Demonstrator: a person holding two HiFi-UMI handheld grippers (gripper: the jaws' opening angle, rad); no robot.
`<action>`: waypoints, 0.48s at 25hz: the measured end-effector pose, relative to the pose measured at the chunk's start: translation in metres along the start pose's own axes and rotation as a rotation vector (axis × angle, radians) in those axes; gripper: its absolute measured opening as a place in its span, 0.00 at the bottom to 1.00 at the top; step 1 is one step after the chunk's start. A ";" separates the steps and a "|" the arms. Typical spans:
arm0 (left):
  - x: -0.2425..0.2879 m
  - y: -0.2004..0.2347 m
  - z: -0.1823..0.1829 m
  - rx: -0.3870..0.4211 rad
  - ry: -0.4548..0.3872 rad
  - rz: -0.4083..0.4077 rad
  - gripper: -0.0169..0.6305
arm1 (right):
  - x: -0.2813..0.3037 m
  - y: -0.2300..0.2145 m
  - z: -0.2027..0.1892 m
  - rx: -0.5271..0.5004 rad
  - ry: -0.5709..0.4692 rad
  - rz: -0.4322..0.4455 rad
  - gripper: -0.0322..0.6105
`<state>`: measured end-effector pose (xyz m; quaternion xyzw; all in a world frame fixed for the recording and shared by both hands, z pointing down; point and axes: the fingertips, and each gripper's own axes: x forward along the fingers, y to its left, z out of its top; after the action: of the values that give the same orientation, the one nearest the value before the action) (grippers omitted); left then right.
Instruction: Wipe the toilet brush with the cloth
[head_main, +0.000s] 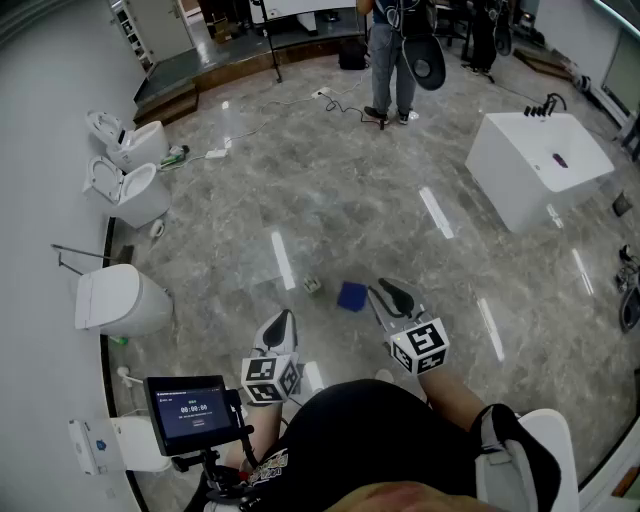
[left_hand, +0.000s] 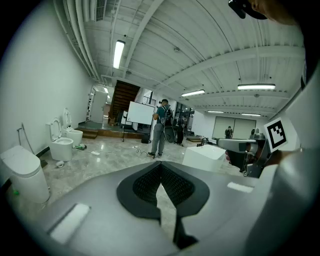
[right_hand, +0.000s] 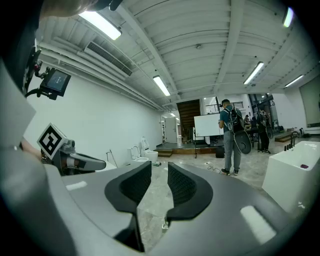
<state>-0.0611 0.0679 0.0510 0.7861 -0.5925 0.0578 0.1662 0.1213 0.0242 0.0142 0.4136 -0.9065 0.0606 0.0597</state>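
Both tongs hang low over the grey marble floor (head_main: 350, 200), side by side and pointing slightly downward. The left tongs (head_main: 280, 323) are closed: in the left gripper view their dark ribbed pads (left_hand: 147, 182) meet at the tips with nothing between them. The right tongs (head_main: 393, 296) stand a little apart; in the right gripper view a narrow gap runs between the two pads (right_hand: 186, 186), and only bare floor shows through it.

The blue cloth (head_main: 351, 296) lies flat on the floor just left of the right tongs' tip and ahead and to the right of the left tongs. No view shows whether the right tongs touch it. A small greyish object (head_main: 313, 286) lies on the floor just left of the cloth.

I cannot pick out the toilet brush with any certainty.

To the left of the left tongs, white toilets line the wall, the nearest with its lid down (head_main: 118, 300) and two more with lids up (head_main: 130, 190) farther ahead. A small screen on a mount (head_main: 195, 410) sits just behind and left of the left tongs. Well ahead and right of the right tongs stands a white bathtub (head_main: 535, 165), and far ahead a person (head_main: 392, 60) stands on the floor.
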 end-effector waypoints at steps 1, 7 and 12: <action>0.000 0.000 0.000 -0.001 -0.001 -0.001 0.03 | 0.000 0.000 0.000 0.001 0.001 0.002 0.22; 0.001 -0.002 -0.003 -0.001 -0.002 -0.007 0.03 | -0.001 0.001 -0.003 0.005 0.007 -0.002 0.22; 0.001 -0.003 0.000 -0.001 -0.004 -0.006 0.03 | -0.001 -0.002 -0.001 0.011 0.004 -0.004 0.21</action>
<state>-0.0582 0.0675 0.0514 0.7878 -0.5906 0.0556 0.1656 0.1231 0.0236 0.0147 0.4155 -0.9052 0.0663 0.0593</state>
